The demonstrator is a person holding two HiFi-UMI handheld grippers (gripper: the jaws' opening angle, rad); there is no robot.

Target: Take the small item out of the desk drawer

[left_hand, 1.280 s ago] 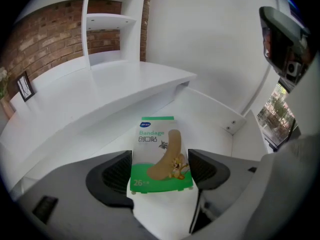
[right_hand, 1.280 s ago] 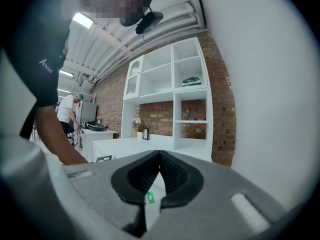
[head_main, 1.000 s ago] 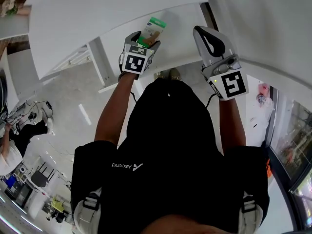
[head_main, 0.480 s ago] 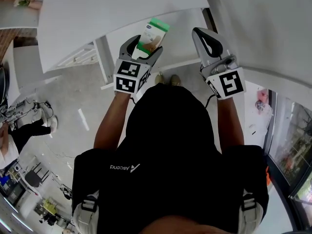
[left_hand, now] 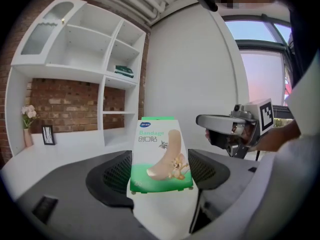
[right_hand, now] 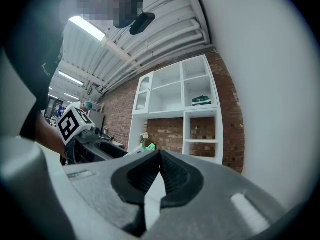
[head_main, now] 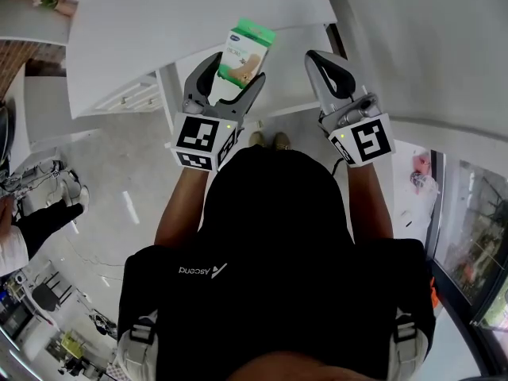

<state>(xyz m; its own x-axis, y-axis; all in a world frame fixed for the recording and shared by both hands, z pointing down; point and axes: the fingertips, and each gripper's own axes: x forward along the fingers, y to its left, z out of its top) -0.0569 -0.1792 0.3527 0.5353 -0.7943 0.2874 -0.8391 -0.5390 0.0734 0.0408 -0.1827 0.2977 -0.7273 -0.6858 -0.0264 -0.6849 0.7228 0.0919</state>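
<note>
A small bandage box (head_main: 246, 48), white and green with a plaster pictured on it, is held upright above the white desk (head_main: 159, 22). My left gripper (head_main: 236, 70) is shut on the box's lower part. In the left gripper view the box (left_hand: 160, 154) stands between the two dark pads of the left gripper (left_hand: 160, 173). My right gripper (head_main: 321, 60) hovers level with it to the right, shut and empty. In the right gripper view the right gripper (right_hand: 160, 159) has its jaws closed tip to tip with nothing between them.
A white drawer unit (head_main: 131, 94) sits under the desk at the left. White wall shelves (left_hand: 90, 49) stand against a brick wall. A white wall (head_main: 429, 46) runs along the right. Another person (head_main: 20, 236) stands on the floor at the far left.
My left gripper has risen with the bandage box and come nearer the head camera. The right gripper has shifted slightly left and stays shut.
</note>
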